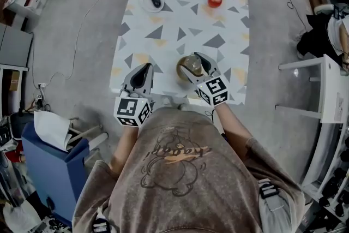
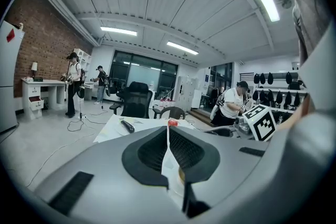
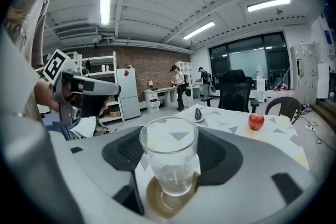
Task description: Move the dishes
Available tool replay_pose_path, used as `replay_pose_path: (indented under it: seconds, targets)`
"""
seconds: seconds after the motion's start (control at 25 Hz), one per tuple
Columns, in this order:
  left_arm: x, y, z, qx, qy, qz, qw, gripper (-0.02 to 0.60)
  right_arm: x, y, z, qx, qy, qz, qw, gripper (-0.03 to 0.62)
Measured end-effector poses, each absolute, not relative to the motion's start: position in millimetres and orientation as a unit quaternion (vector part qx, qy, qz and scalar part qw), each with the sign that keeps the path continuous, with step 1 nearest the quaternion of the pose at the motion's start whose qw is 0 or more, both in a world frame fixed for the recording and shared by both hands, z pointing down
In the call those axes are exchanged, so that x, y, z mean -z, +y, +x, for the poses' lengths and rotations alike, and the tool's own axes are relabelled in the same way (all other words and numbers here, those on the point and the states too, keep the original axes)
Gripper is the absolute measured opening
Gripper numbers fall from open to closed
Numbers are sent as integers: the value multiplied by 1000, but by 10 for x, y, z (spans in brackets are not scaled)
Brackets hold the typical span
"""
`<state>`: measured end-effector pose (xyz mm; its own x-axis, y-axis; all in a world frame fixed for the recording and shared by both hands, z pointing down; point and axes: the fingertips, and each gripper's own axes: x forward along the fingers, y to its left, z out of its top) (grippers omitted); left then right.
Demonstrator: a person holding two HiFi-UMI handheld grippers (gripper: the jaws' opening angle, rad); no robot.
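Clear glass tumbler (image 3: pixel 168 139) stands between the fingers of the right gripper (image 1: pixel 195 67), which pinch its sides. It is over a brown coaster (image 3: pixel 157 201) near the front edge of the patterned surface (image 1: pixel 180 35). Whether its base is clear of the coaster cannot be told. Left gripper (image 1: pixel 143 75): fingers pressed together, empty, just beside the tumbler. Step in hand, as judged: pick-up of the tumbler. The next move calls for an upright carry and a path clear of the plate (image 1: pixel 143 6) and red fruit (image 1: pixel 214 0).
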<state>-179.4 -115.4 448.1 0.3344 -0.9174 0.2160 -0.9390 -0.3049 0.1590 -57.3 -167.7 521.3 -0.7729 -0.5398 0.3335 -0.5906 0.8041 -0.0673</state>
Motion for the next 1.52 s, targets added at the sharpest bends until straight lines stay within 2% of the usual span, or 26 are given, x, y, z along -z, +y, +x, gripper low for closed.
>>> replay_pose_path:
  seconds: [0.72, 1.12, 1.52]
  targets:
    - [-4461, -1399, -1266, -29, -521, 843, 127, 28, -4711, -1794, 264, -76, -906, 394, 132, 295]
    - [-4489, -1460, -1089, -37, -501, 855, 128, 28, -4929, -1872, 743, -77, -882, 443, 142, 295]
    - [-4529, -1478, -1096, -55, -502, 854, 127, 28, -5376, -1991, 874, -104, -869, 459, 154, 293]
